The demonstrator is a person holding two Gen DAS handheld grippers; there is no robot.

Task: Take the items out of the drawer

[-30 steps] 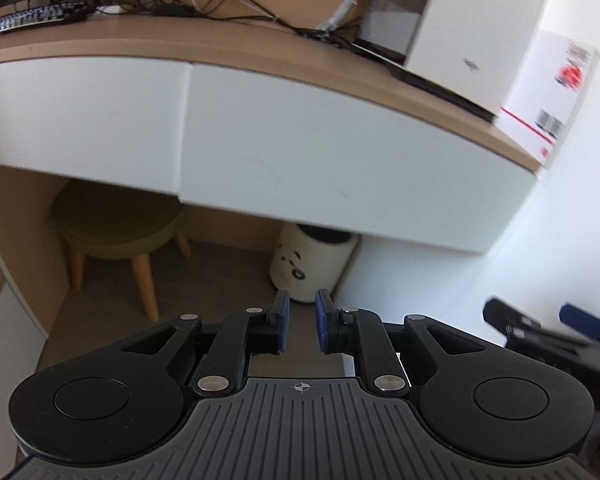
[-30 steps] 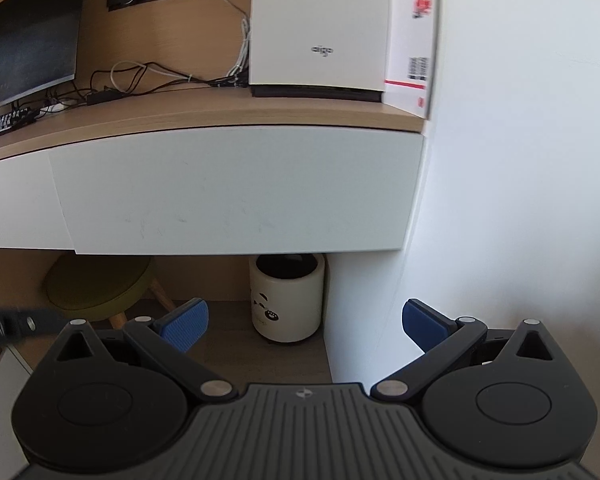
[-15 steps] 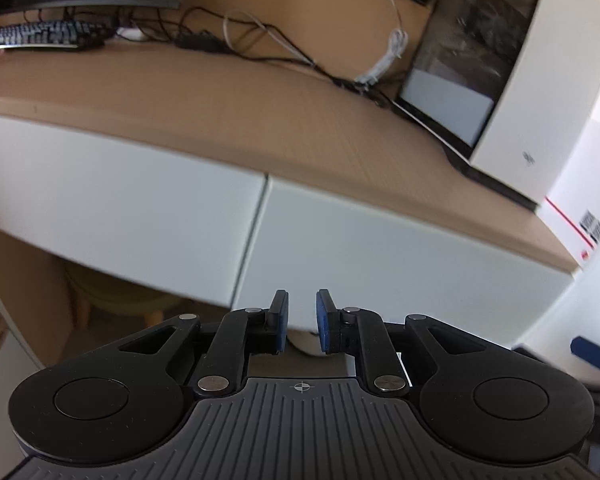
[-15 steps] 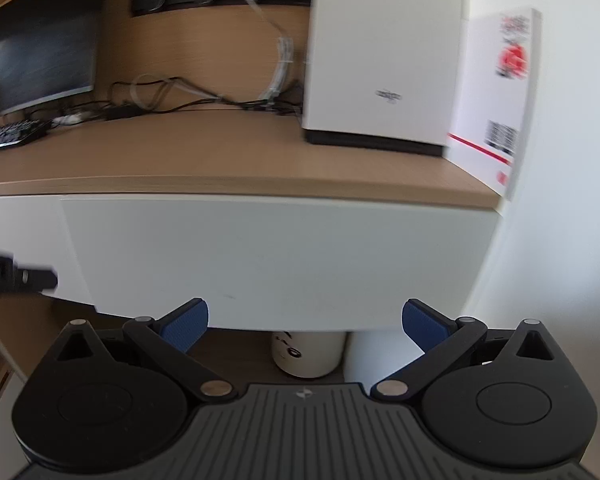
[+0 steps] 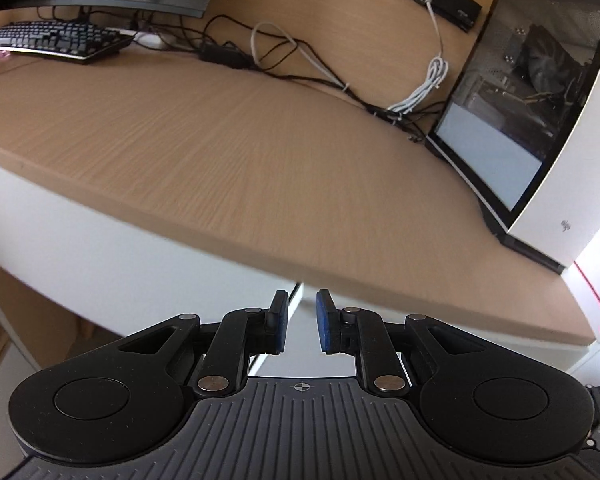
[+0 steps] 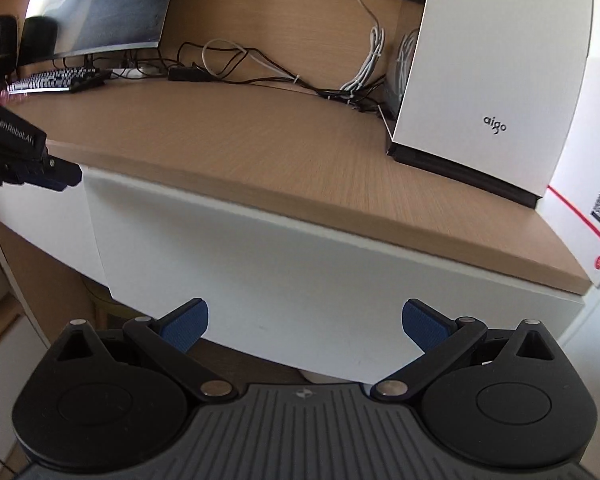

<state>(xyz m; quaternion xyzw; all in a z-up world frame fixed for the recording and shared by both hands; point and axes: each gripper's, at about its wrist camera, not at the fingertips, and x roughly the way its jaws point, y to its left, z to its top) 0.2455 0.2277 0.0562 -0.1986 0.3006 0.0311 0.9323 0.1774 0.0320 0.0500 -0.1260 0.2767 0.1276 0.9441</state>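
Left gripper (image 5: 302, 322) hung nearly clenched, pads a narrow gap apart, nothing between them, tips level with the desk edge. Beyond it the wooden desktop (image 5: 228, 152) carried a keyboard (image 5: 48, 42) far left and a white computer case (image 5: 540, 120) to the right. Right gripper (image 6: 304, 326) stood released, jaws wide, facing the closed white drawer front (image 6: 300, 280) just ahead.

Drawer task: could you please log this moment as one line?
drawer: closed | left hand-held gripper: shut, empty | right hand-held gripper: open, empty | items: none visible
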